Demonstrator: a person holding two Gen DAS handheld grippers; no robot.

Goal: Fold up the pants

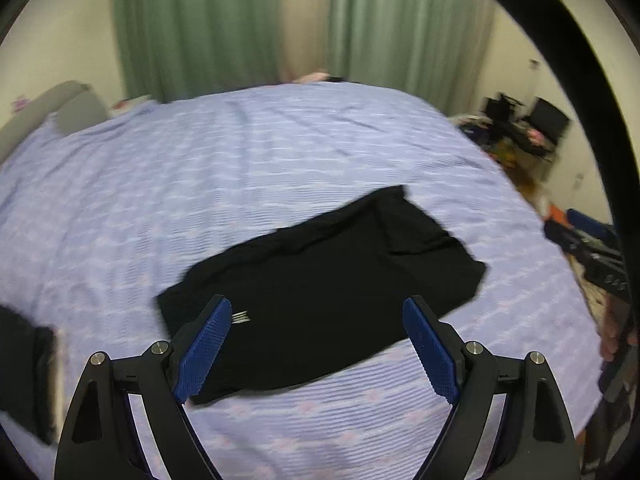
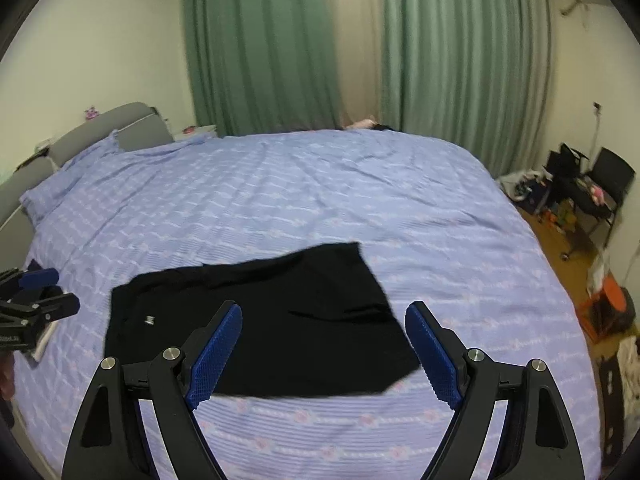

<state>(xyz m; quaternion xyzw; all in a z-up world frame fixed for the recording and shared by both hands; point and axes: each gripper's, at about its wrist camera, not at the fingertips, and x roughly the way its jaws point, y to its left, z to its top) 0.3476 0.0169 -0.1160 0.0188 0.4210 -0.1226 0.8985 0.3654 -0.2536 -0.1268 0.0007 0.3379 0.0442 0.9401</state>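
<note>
1. Both tools hang above the bed (image 2: 320,184) with jaws spread wide, gripping nothing: left tool (image 1: 318,312), right tool (image 2: 323,316).
2. Pants (image 2: 256,320) lie flat on the near part of the bed, already a compact black rectangle.
3. Their long axis runs left to right, tilting slightly away on the right; the small white logo (image 2: 149,320) sits at the left end.
4. Risk, as I judge it: a pinch catching only the top layer would peel the fold open, or snag the sheet beneath.
</note>
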